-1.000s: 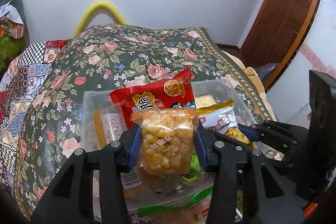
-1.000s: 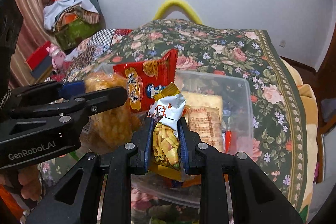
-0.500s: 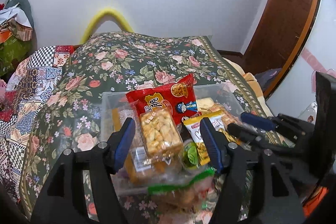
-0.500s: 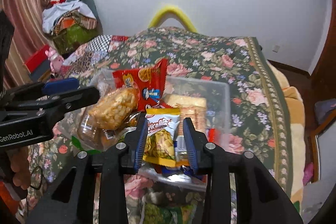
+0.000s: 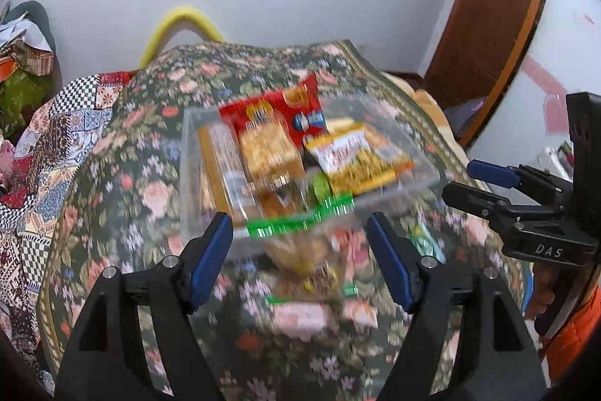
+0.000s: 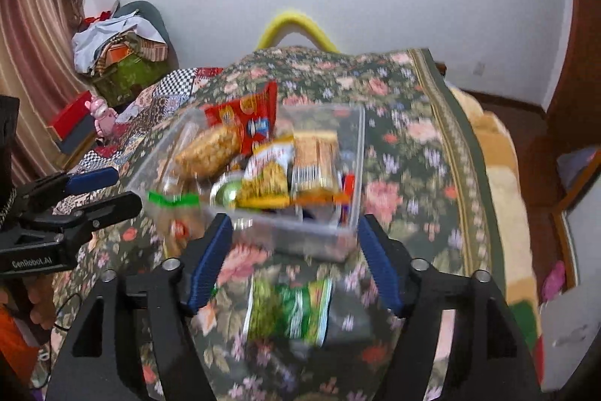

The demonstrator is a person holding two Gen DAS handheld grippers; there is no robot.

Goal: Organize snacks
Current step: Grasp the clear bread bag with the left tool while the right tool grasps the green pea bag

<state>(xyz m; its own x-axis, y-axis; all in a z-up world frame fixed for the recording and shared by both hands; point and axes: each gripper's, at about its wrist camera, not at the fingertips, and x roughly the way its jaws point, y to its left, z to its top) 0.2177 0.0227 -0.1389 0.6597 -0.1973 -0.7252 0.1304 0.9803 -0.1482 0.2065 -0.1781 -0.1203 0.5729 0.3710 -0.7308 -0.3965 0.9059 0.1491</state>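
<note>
A clear plastic bin (image 5: 420, 183) (image 6: 353, 175) sits on the floral bedspread and holds several snack packs: a red bag (image 5: 270, 111) (image 6: 244, 119), a clear pack of golden puffs (image 5: 266, 149) (image 6: 206, 149) and a yellow-white chip bag (image 5: 357, 160) (image 6: 268, 171). My left gripper (image 5: 300, 264) is open and empty, held back from the bin's near edge. My right gripper (image 6: 293, 262) is open and empty too. A green-topped clear bag (image 5: 300, 224) (image 6: 172, 202) leans at the bin's near side. A green packet (image 6: 293, 310) lies on the bedspread below my right gripper.
More loose packets (image 5: 300, 318) lie blurred on the bedspread in front of the bin. The bed's right edge (image 6: 488, 183) drops to a wooden floor. A pile of clothes and boxes (image 6: 120, 55) stands at the left wall.
Both grippers opened and let go of their packs, the puffs and the chip bag, which now lie in the bin. Both grippers pulled back and up from the bin.
</note>
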